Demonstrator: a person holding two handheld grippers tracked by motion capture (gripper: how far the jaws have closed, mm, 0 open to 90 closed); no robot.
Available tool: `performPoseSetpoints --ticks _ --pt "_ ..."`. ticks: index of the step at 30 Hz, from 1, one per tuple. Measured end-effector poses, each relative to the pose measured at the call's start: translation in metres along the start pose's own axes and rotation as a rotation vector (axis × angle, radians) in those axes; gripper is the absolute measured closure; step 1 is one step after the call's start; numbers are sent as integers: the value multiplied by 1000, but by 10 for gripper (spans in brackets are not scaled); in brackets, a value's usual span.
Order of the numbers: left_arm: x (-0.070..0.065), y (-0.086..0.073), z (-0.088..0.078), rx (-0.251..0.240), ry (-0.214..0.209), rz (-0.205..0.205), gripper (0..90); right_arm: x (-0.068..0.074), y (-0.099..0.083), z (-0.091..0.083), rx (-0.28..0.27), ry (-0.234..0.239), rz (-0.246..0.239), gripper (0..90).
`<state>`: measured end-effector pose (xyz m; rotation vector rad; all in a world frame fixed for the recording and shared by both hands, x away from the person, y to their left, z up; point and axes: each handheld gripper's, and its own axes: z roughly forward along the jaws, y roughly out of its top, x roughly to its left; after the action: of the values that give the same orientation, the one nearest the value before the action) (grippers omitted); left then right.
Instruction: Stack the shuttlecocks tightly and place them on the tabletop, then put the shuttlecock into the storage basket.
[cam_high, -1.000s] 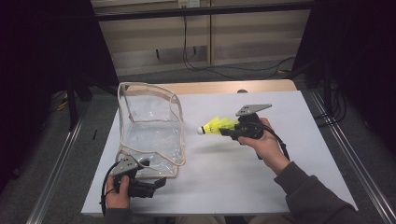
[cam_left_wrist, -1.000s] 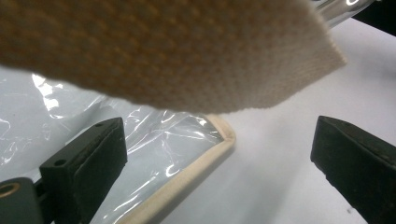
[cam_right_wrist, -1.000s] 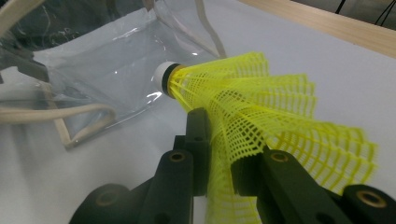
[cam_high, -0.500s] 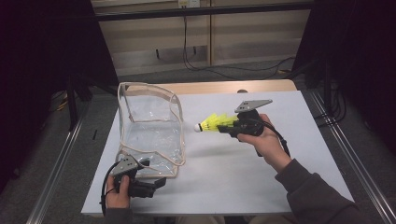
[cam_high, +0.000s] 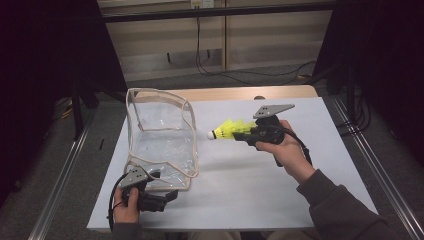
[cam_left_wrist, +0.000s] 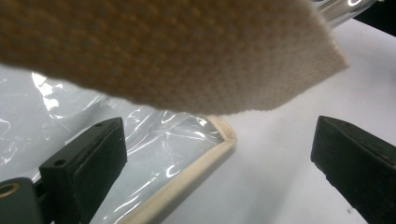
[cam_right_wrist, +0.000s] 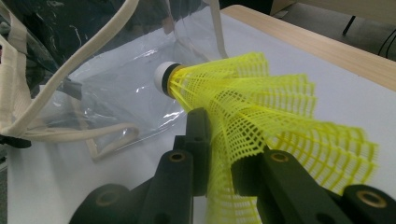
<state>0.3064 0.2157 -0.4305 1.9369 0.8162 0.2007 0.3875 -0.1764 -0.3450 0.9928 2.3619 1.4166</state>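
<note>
A yellow mesh shuttlecock with a white cork tip hangs above the white table, its tip pointing left at a clear plastic bag with beige trim. My right gripper is shut on the shuttlecock's skirt, and its black jaws squeeze the mesh. The bag stands open-sided a short way ahead of the tip. At the near left, my left gripper sits by the bag's front corner. Its pads stand wide apart, with the bag's beige edge lying between them untouched. A blurred beige strap hangs close above.
A white sheet covers the table, with a wooden edge at the back. Metal rails run along both sides. Cables lie on the floor beyond the table.
The right gripper has carried the shuttlecock slightly left, toward the bag. The left gripper and the bag have stayed put.
</note>
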Motion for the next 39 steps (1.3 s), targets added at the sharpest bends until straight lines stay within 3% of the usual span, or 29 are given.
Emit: performPoseSetpoints --ticks 17,39 --pt "-1 0 0 -4 -1 -2 35 1 9 -5 -6 -1 -6 797" --pt "-1 -1 0 -4 -1 -4 35 6 39 -12 -17 7 -20 797"
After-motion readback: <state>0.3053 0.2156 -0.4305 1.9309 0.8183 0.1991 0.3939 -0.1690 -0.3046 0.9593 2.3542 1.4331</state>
